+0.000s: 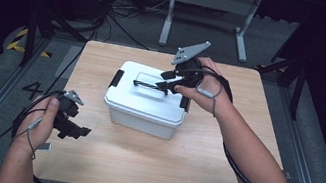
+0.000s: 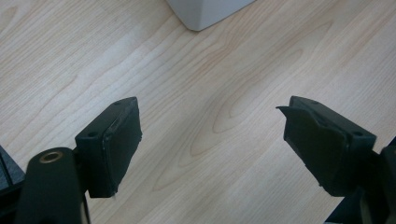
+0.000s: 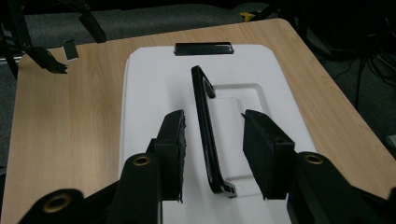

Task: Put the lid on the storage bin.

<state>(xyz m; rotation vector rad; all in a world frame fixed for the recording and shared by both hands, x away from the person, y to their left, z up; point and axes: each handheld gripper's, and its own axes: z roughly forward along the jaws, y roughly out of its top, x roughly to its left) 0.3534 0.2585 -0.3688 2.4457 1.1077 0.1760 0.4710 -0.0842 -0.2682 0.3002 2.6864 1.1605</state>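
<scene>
Right gripper (image 3: 212,140) is the one doing the work: it's parked over the white box (image 1: 147,100) mid-table, with its jaws spread and the black handle (image 3: 205,126) sitting in the gap between them. It isn't clamped yet. In the right gripper view there's clear white lid on both sides of the handle, so the pads aren't touching it as far as I can tell.

What matters is the alignment. The handle's long axis runs straight away from the gripper, roughly down the middle of the lid toward the black latch (image 3: 203,48) at the far end, and the jaws straddle it across its thin side. So closing should pinch the bar crosswise, which is what you'd want. It looks raised off the lid recess and tilted a bit, sitting closer to the left pad than the right, so I'd guess one pad makes contact first and nudges it over.

Left gripper (image 1: 74,126) is well off to the near left corner, jaws wide apart with nothing in them, just hovering over bare table (image 2: 196,93). A corner of the box barely pokes into the top of its view. The right hand is clearly nearer, so lifting by the handle falls to that side.
</scene>
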